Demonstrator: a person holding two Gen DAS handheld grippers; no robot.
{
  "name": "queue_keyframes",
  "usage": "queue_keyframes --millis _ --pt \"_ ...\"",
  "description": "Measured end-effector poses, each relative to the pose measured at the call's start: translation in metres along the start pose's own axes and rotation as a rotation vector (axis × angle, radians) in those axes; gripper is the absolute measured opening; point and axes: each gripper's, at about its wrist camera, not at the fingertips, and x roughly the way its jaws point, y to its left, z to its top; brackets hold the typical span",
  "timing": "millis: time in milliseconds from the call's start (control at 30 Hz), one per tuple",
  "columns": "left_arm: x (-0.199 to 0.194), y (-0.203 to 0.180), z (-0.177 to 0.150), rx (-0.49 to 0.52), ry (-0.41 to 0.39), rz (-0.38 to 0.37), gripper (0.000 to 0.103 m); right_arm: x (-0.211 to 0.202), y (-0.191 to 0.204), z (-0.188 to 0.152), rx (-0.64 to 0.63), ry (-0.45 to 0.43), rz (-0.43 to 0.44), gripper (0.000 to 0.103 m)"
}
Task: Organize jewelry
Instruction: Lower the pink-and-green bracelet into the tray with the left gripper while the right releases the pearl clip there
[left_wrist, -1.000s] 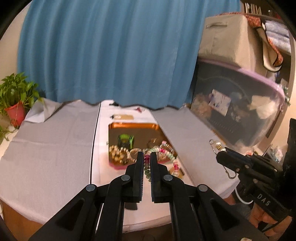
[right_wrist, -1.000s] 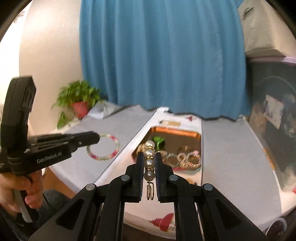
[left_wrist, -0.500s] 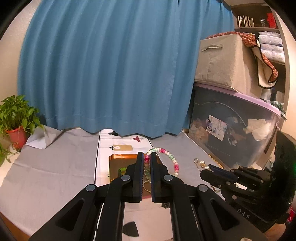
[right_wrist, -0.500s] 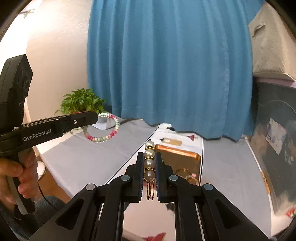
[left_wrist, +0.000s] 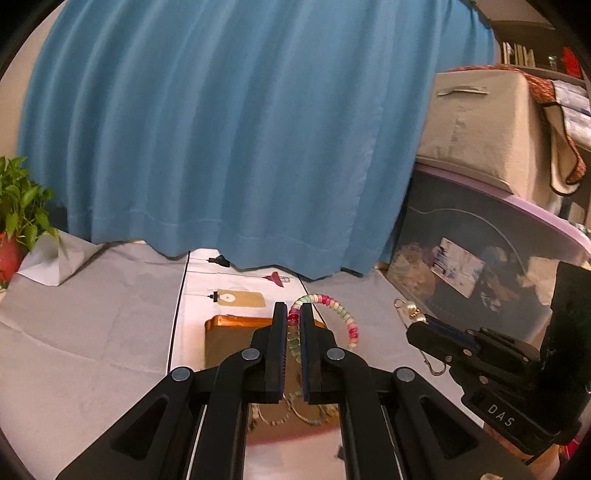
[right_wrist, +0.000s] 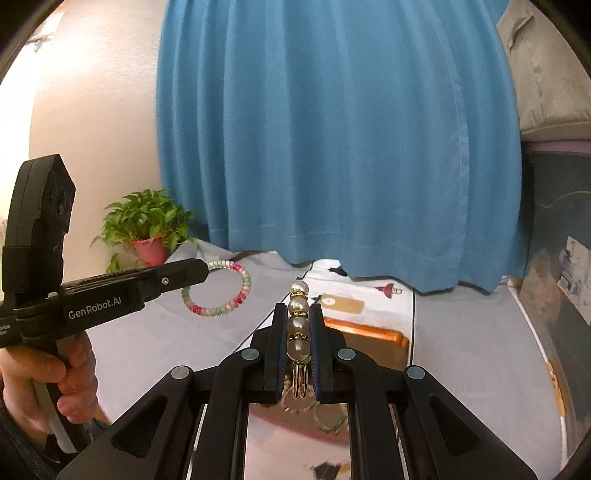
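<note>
The left gripper (left_wrist: 293, 319) has its jaws clamped on a beaded bracelet (left_wrist: 341, 317), held in the air above the copper tray (left_wrist: 229, 325). The right gripper (right_wrist: 298, 314) pinches a pearl brooch pin (right_wrist: 298, 321). Both grippers hide most of the tray; its contents are blurred. Behind, a blue curtain (left_wrist: 236, 147) covers the table's far edge.

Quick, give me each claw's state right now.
Left claw: closed on the beaded bracelet.
Right claw: closed on the pearl brooch.

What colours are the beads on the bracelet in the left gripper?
Pink, pale green and white beads on the bracelet, clearest in the right wrist view.
</note>
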Motion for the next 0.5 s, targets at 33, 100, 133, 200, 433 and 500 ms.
queue_keyframes --millis 33,100,133,200,433,500 --pt "0.008 0.004 0.0 -0.006 -0.002 0.01 0.004 0.009 -0.005 -0.002 -0.003 0.001 -0.004 0.012" --pt "0.03 0.013 -0.005 0.006 -0.002 0.05 0.004 0.032 -0.016 -0.009 -0.004 0.017 0.004 0.012" --pt "0.044 0.019 -0.01 0.025 0.01 0.093 0.004 0.044 -0.021 -0.013 0.004 0.034 0.008 0.012" --pt "0.069 0.031 -0.021 0.019 0.061 0.107 0.004 0.07 -0.033 -0.025 0.024 0.066 0.007 0.012" --pt "0.142 0.082 -0.073 -0.083 0.274 0.149 0.004 0.143 -0.048 -0.077 0.064 0.238 -0.014 0.012" --pt "0.151 0.089 -0.08 -0.099 0.301 0.155 0.004 0.155 -0.049 -0.088 0.08 0.279 -0.01 0.012"
